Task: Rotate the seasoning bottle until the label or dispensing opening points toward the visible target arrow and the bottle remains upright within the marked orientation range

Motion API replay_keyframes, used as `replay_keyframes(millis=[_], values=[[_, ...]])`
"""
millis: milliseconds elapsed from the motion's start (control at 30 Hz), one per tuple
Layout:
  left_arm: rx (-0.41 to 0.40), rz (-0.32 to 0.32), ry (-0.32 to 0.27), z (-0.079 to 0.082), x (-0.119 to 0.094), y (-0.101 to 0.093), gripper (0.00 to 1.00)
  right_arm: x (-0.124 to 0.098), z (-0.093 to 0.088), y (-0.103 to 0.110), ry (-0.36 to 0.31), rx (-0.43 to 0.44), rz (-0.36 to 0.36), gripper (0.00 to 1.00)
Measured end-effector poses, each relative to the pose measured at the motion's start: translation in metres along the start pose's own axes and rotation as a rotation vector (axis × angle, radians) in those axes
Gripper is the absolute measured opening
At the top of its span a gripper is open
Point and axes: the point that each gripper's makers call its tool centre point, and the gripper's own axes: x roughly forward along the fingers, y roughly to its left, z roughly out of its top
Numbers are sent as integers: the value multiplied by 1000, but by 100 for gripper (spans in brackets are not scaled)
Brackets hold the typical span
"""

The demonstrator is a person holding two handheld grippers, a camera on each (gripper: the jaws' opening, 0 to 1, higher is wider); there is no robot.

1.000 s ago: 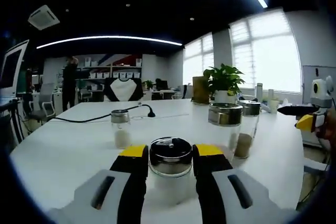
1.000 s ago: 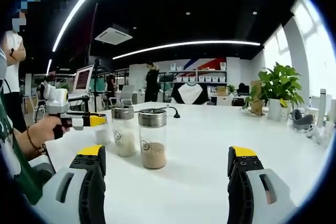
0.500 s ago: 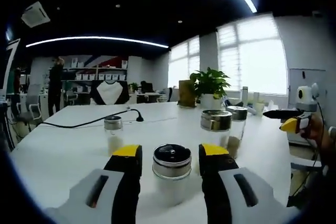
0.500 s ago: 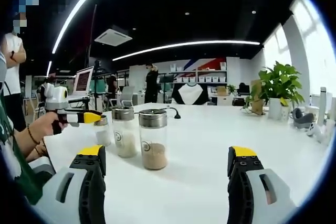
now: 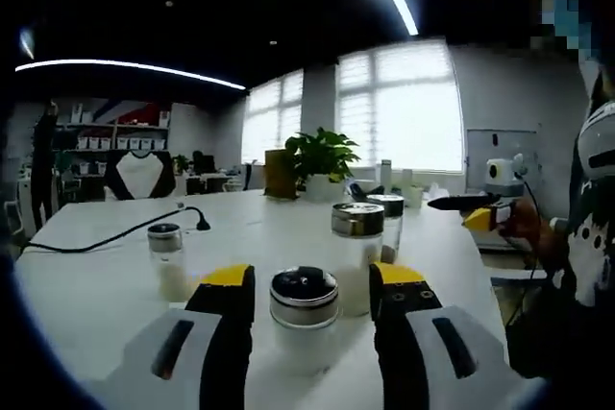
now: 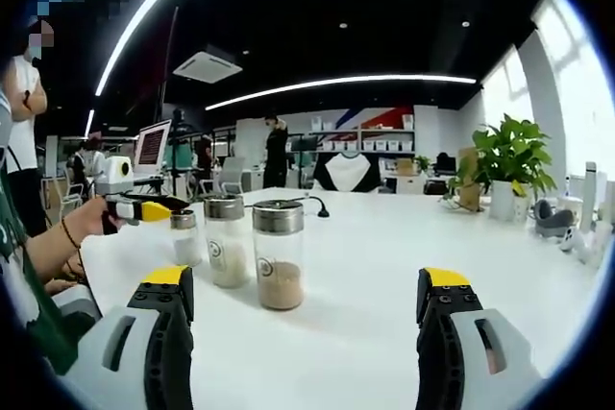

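Two grippers, yours. Left gripper [image 5: 312, 285]: jaws part-open, flanking a seasoning bottle [image 5: 304, 319] that stands upright on the white counter [image 5: 96, 266] between them; whether the yellow-tipped pads touch the glass is unclear, and its base is cut off. Right gripper [image 6: 306, 300]: jaws spread wide, holding nothing. Three more bottles: brown-filled [image 6: 279, 254], white-filled [image 6: 226, 240], small one [image 6: 185, 237]. Labels too small to read.
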Motion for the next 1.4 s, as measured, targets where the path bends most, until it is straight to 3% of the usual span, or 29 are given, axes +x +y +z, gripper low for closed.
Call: replay_keyframes(millis=[233,367,600,833,1300,1400], values=[[-22,-161,-34,2,8,-6,53,-1,0,-3,-1,3,-5,99],[12,-188,-23,-1,10,-7,53,-1,1,-3,-2,-1,-6,99],[-26,-238,-6,-7,13,-9,44,-1,0,-4,1,0,-8,99],[-19,-240,10,-11,16,-7,34,0,-1,-3,3,1,-4,99],[-37,-230,0,-11,16,-7,34,1,-1,-1,6,-3,5,99],[-7,-214,5,-11,17,-9,34,1,-1,-1,6,-9,4,99]])
